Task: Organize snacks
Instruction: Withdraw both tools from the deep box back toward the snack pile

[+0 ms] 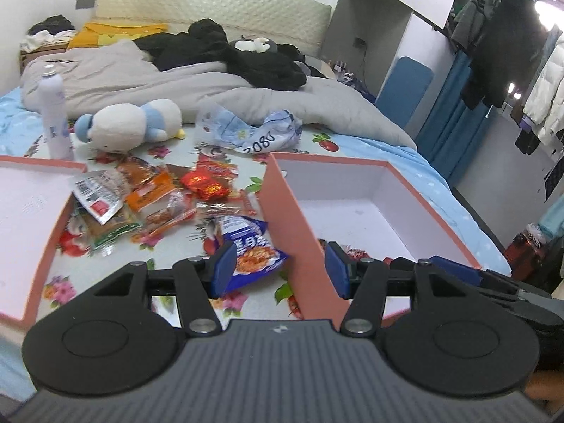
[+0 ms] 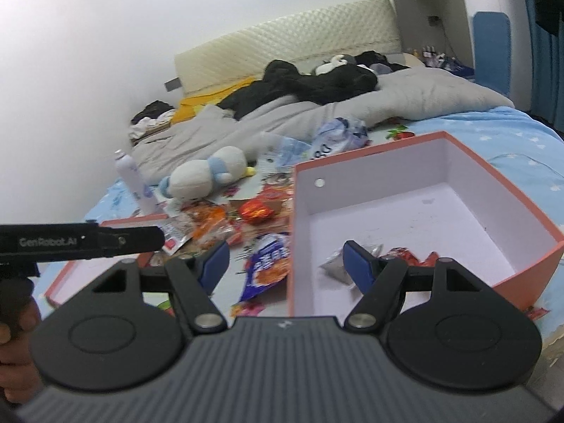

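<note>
Both the left gripper and right gripper stand apart, empty; the blue snack bag lies just ahead of the left, long axis pointing away, beside the box.

Each tool, left and right, has a ribbed dark-grey body, two round black discs, black linkage arms with silver pivot screws and blue finger pads, the left one's side marked "GenRobot.AI" in pale letters.

We note the right gripper open and empty, its fingers straddling the orange box's near wall, blue snack bag between them.
</note>
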### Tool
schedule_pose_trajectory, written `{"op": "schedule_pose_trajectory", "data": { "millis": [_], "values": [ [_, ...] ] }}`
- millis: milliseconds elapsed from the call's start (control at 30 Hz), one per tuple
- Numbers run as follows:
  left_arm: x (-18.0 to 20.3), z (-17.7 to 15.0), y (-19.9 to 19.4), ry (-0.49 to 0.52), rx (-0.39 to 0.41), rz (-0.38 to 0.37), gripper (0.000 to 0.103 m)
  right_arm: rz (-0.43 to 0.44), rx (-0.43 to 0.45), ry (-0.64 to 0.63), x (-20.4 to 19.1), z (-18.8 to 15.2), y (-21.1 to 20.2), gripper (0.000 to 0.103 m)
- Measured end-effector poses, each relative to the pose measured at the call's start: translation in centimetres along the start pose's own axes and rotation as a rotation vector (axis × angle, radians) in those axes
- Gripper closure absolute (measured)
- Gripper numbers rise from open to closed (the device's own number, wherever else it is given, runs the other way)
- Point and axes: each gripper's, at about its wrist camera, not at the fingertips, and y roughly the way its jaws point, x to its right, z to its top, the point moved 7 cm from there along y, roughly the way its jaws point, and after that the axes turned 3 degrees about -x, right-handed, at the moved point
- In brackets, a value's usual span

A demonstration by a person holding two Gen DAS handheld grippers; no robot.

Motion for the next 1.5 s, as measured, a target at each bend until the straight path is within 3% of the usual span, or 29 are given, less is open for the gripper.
{"op": "schedule_pose_trajectory", "data": {
  "millis": [300, 600, 967, 1200, 1300, 1500],
  "values": [
    [-2.2, -3.9, -4.4, -0.069, 0.004, 0.037, 0.042, 0.045, -0.045, -0.044, -3.5, -3.4, -2.1, 0.03],
    [-4.2, -7.3, -4.9, -0.145, -0.034, 0.069, 0.042, 0.075, -0.092, -0.111, -6.3, -5.4, -1.9, 0.03],
    [-6.0, -7.3, -2.4, -0.168, -0.071, 0.078, 0.042, 0.022, -0.109, -0.102, -6.1, -5.9, 0.1, 0.03],
    [-7.3, -7.2, -2.3, -0.179, -0.029, 0.095, 0.041, 0.021, -0.115, -0.148, -7.0, -6.7, 1.3, 0.031],
    [-8.2, -7.4, -1.5, -0.194, -0.059, 0.103, 0.04, 0.019, -0.111, -0.125, -7.2, -6.8, 1.9, 0.031],
    [-9.3, -6.5, 0.2, -0.15, -0.06, 0.121, 0.04, 0.017, -0.124, -0.13, -8.0, -7.2, 4.0, 0.031]
  ]
}}
